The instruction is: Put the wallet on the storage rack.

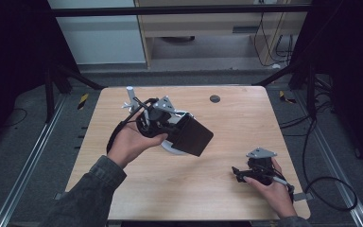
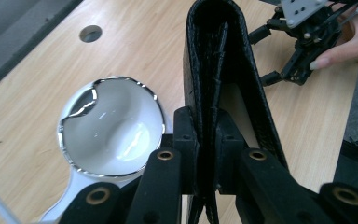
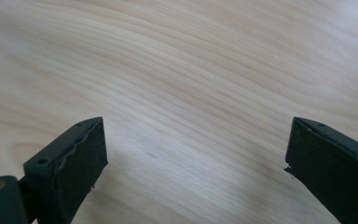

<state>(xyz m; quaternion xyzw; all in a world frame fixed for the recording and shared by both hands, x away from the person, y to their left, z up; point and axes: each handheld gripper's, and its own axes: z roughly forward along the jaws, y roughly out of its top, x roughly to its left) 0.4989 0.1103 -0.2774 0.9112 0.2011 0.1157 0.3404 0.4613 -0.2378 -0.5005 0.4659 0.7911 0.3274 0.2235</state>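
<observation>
While pinched in left gripper (image 2: 205, 154): black textured wallet (image 2: 214, 65), folded, upright.

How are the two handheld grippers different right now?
The left gripper is shut on a black wallet, lifted above the white bowl; the right gripper stands open with nothing between its jaws. The left is held over the table's middle, the right low near the wooden table edge. Both are black, each in one hand.

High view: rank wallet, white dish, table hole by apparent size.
1. Wallet, held up nearer the camera, so it may look oversized.
2. White dish, mostly hidden beneath it; rank unsure.
3. Table hole, clearly smallest.
</observation>
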